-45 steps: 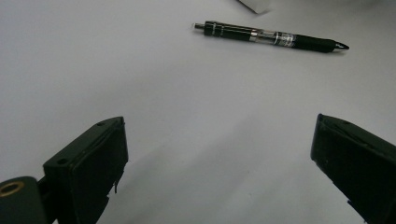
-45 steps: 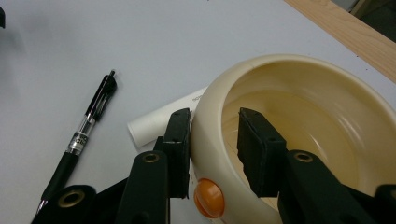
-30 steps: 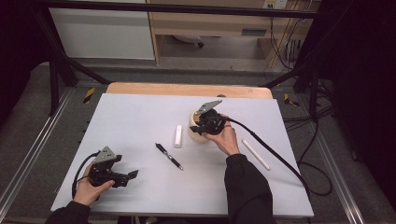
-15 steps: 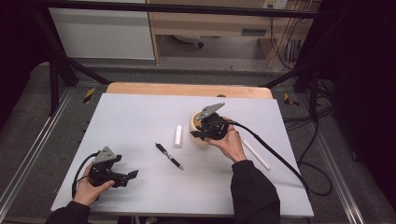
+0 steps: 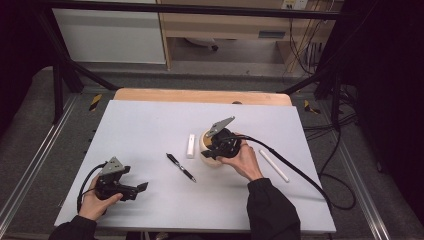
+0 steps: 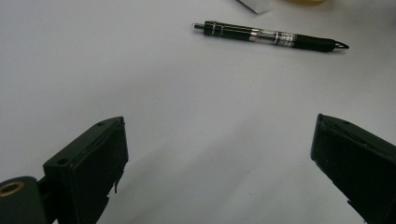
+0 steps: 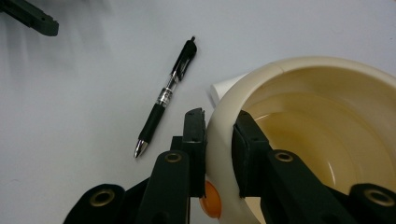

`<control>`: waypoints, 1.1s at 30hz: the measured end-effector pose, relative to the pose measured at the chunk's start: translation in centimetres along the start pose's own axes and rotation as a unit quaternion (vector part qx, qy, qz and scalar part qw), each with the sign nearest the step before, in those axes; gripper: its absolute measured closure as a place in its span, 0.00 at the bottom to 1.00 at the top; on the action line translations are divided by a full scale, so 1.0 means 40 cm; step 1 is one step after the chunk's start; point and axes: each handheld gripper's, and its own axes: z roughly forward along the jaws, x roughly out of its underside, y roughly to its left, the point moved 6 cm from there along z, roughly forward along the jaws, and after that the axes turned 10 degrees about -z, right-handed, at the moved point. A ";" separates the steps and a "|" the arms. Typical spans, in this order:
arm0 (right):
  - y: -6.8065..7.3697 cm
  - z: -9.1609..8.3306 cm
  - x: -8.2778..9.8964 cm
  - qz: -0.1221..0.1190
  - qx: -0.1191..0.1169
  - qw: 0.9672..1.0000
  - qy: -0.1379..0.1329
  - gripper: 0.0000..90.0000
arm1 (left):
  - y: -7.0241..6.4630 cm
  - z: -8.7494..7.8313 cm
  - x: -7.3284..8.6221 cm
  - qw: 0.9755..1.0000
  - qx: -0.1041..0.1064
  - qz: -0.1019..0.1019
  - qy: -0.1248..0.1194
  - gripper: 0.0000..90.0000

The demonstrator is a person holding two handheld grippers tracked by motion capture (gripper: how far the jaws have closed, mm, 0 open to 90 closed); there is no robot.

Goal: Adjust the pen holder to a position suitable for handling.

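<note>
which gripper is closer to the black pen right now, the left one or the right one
The right. The right gripper, clamped on the rim of the cream bowl, sits just beyond the black pen to its right. The left gripper rests open farther off, toward the table's near left corner.

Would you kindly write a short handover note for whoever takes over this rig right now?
Right tool: shut on the rim of the cream bowl, one jaw inside, one outside.
Left tool: open, holding nothing, near the table's front left.
Black pen lies left of the bowl; white bar beside it; white stick to its right.
Done: bowl gripped. Left: probably placing the bowl.
</note>
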 end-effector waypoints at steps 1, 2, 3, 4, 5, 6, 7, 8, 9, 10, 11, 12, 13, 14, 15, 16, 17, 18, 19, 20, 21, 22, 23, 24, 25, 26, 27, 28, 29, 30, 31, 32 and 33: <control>0.002 0.000 0.002 0.002 -0.001 1.000 0.002 0.86 | 0.000 0.000 0.000 1.000 0.000 0.000 0.000 0.04; 0.003 -0.001 0.004 0.004 -0.003 1.000 0.003 0.86 | 0.000 0.001 0.000 1.000 0.000 0.000 0.001 0.04; 0.003 -0.002 0.007 0.007 -0.002 1.000 0.004 0.86 | 0.000 0.000 0.001 1.000 0.000 0.002 0.002 0.04; 0.004 -0.003 0.009 0.008 -0.004 1.000 0.004 0.86 | 0.000 0.000 0.001 1.000 0.000 0.002 0.002 0.04; 0.006 -0.004 0.012 0.008 -0.007 1.000 0.008 0.86 | 0.000 0.000 0.000 1.000 0.000 0.002 0.002 0.04; 0.008 -0.003 0.014 0.011 -0.008 1.000 0.006 0.86 | -0.001 0.001 0.000 1.000 0.000 0.001 0.001 0.04; 0.009 -0.004 0.016 0.012 -0.009 1.000 0.008 0.86 | -0.001 0.001 0.000 1.000 0.000 0.000 0.000 0.04; 0.010 -0.003 0.019 0.010 -0.013 1.000 0.007 0.86 | -0.001 0.001 0.000 1.000 0.000 0.000 0.001 0.04; 0.012 -0.003 0.020 0.013 -0.017 1.000 0.006 0.86 | 0.000 0.001 0.000 1.000 0.000 0.002 0.002 0.04; 0.012 -0.003 0.020 0.016 -0.018 1.000 0.006 0.86 | 0.000 0.001 0.001 1.000 0.000 0.001 0.002 0.04; 0.012 -0.003 0.021 0.016 -0.019 1.000 0.006 0.86 | 0.000 0.001 0.001 1.000 0.000 0.002 0.003 0.04; 0.010 -0.003 0.020 0.016 -0.017 1.000 0.005 0.86 | 0.000 0.001 0.001 1.000 0.000 0.002 0.003 0.04; 0.009 -0.003 0.021 0.015 -0.018 1.000 0.006 0.86 | 0.000 0.001 0.001 1.000 0.000 0.002 0.003 0.04; 0.007 -0.003 0.020 0.013 -0.016 1.000 0.004 0.86 | 0.000 0.000 0.000 1.000 0.000 0.002 0.002 0.04; 0.006 -0.003 0.021 0.011 -0.014 1.000 0.004 0.85 | 0.001 0.000 0.001 1.000 -0.001 0.001 0.002 0.04; 0.005 -0.004 0.021 0.011 -0.012 1.000 0.005 0.85 | 0.001 0.000 0.001 1.000 -0.001 0.001 0.002 0.04; 0.003 -0.004 0.021 0.007 -0.006 1.000 0.004 0.84 | 0.001 0.000 0.001 1.000 -0.001 0.002 0.002 0.04; 0.000 -0.004 0.021 0.003 0.002 1.000 0.005 0.83 | 0.000 0.000 0.001 1.000 -0.001 0.002 0.002 0.04; 0.000 -0.005 0.021 0.005 -0.001 1.000 0.003 0.83 | 0.000 0.000 0.001 1.000 -0.001 0.002 0.002 0.04; 0.000 -0.005 0.021 0.004 0.001 1.000 0.004 0.81 | 0.000 0.000 0.001 1.000 -0.001 0.003 0.003 0.04; -0.001 -0.006 0.019 0.001 0.006 1.000 0.001 0.78 | 0.000 0.000 0.001 1.000 -0.001 0.003 0.003 0.04; -0.002 -0.006 0.018 0.001 0.009 1.000 -0.001 0.76 | 0.000 0.000 0.001 1.000 -0.001 0.003 0.003 0.04; -0.002 -0.008 0.017 0.003 0.010 1.000 -0.003 0.73 | 0.000 0.000 0.001 1.000 -0.001 0.003 0.003 0.04; -0.004 -0.011 0.015 0.004 0.014 1.000 -0.007 0.67 | 0.000 0.000 0.001 1.000 -0.001 0.002 0.002 0.04; -0.005 -0.016 0.013 0.007 0.019 1.000 -0.011 0.63 | 0.000 0.000 0.001 1.000 -0.001 0.002 0.002 0.04; -0.005 -0.016 0.013 0.007 0.019 1.000 -0.011 0.63 | -0.001 0.000 0.000 1.000 -0.001 0.001 0.001 0.04; -0.006 -0.028 0.010 0.011 0.024 0.999 -0.019 0.56 | -0.001 0.000 0.000 1.000 0.000 0.000 0.001 0.04; -0.006 -0.035 0.009 0.016 0.028 0.999 -0.024 0.53 | 0.000 0.000 0.001 1.000 -0.001 0.002 0.002 0.04; -0.007 -0.043 0.009 0.017 0.032 0.999 -0.027 0.48 | 0.000 0.000 0.001 1.000 -0.001 0.002 0.002 0.04; -0.008 -0.050 0.009 0.023 0.039 0.998 -0.032 0.40 | 0.000 0.001 0.001 1.000 -0.001 0.002 0.003 0.04; -0.009 -0.057 0.010 0.030 0.043 0.998 -0.038 0.35 | 0.000 0.001 0.001 1.000 -0.001 0.002 0.003 0.04; -0.010 -0.064 0.011 0.036 0.045 0.997 -0.042 0.34 | -0.001 0.001 0.001 1.000 -0.001 0.003 0.003 0.04; -0.010 -0.071 0.014 0.039 0.049 0.997 -0.046 0.31 | 0.000 0.000 0.001 1.000 -0.001 0.002 0.003 0.04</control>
